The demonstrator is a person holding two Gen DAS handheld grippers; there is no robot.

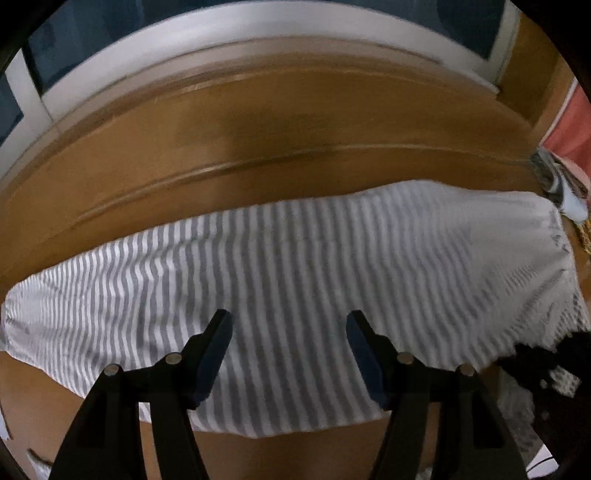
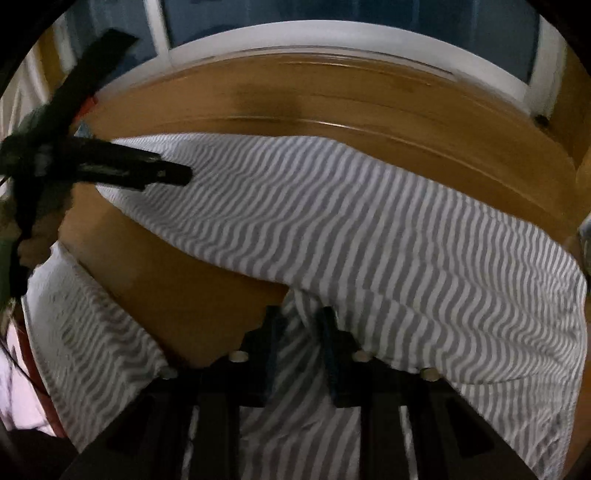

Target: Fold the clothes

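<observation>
1 grey-and-white striped garment (image 1: 295, 280) is spread across the wooden counter (image 1: 258, 147), directly below and ahead of the left tool (image 1: 290, 332). The left tool is held wide above the cloth, with nothing between its 2 fingers; striped fabric is seen through the gap.

In the right wrist view the same garment (image 2: 351, 229) runs from upper left to lower right, and a fold of it is gathered between the 2 blue-padded fingers of the right tool (image 2: 301, 325), which is closed narrowly on the fabric. More striped cloth hangs to the lower left of that tool and beneath it.

The left tool (image 2: 140, 170) is seen as a dark, blurred shape up and to the left of the right tool, over the garment's far end.

Beyond the counter's far edge, a white frame (image 1: 184, 33) with dark blue panels is visible. At the right edge of the left wrist view, past the garment's end, a pink-red cloth (image 1: 570, 125) and a small patterned item are seen, too blurred to identify. No writing or labels can be read.
</observation>
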